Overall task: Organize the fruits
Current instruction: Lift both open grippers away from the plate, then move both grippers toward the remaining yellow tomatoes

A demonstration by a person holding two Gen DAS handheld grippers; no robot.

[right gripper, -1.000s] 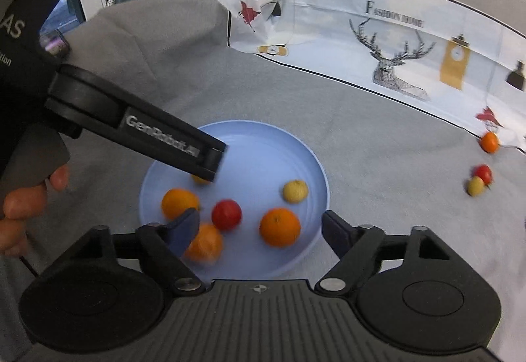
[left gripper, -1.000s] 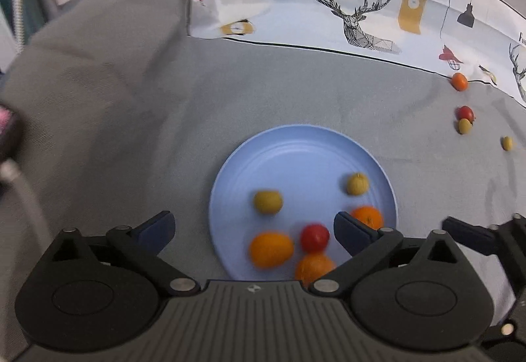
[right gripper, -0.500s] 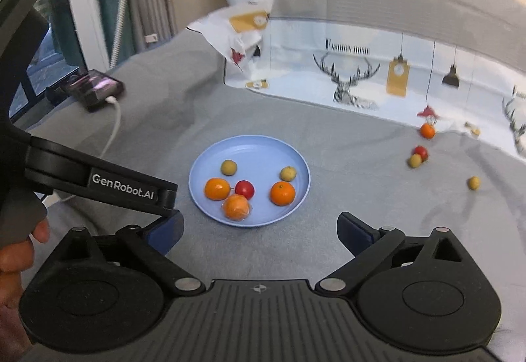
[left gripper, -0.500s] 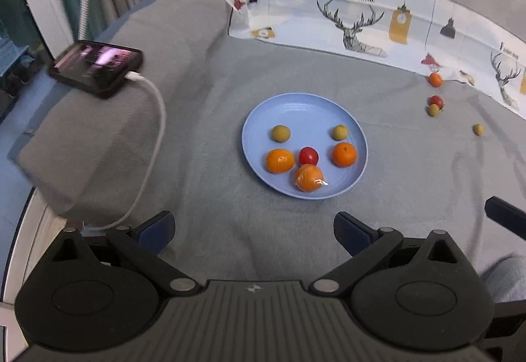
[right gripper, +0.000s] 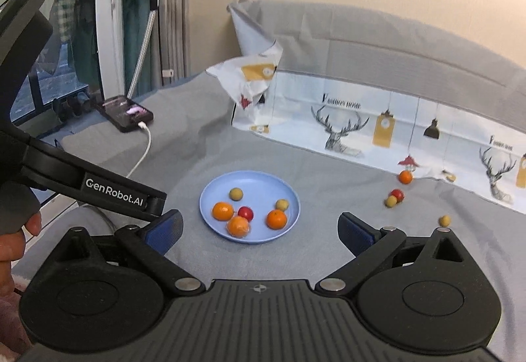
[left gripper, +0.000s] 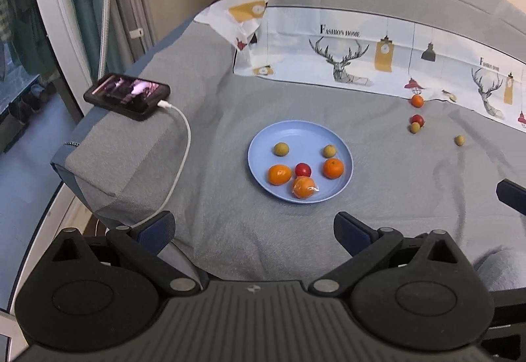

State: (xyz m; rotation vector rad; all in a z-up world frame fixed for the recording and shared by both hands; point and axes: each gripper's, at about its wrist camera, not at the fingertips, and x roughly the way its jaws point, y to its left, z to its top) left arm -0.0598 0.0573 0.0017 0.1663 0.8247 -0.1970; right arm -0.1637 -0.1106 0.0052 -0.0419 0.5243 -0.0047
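A light blue plate (left gripper: 289, 133) (right gripper: 256, 178) lies on the grey cover and holds several fruits: three oranges, one of them wrapped (left gripper: 304, 187), a red fruit (left gripper: 302, 169) and two small yellow-green ones. More fruit lies loose to the right: an orange (left gripper: 417, 101) (right gripper: 405, 177), a red fruit (left gripper: 418, 119) touching a yellow one (left gripper: 414, 127), and a lone yellow one (left gripper: 459, 140) (right gripper: 444, 220). My left gripper (left gripper: 253, 227) is open and empty, well back from the plate. My right gripper (right gripper: 259, 230) is also open and empty, above the plate's near side.
A phone (left gripper: 127, 96) on a white cable (left gripper: 179, 145) rests on a raised grey cushion at the left. A printed deer-pattern cloth (left gripper: 345, 46) lines the back. The bed edge and floor fall away at the left. A hand (right gripper: 13, 240) holds the left tool.
Both grippers have pulled back and up from the plate, so the plate looks smaller. The right jaws have spread wider. The wrapped orange now lies on the plate.
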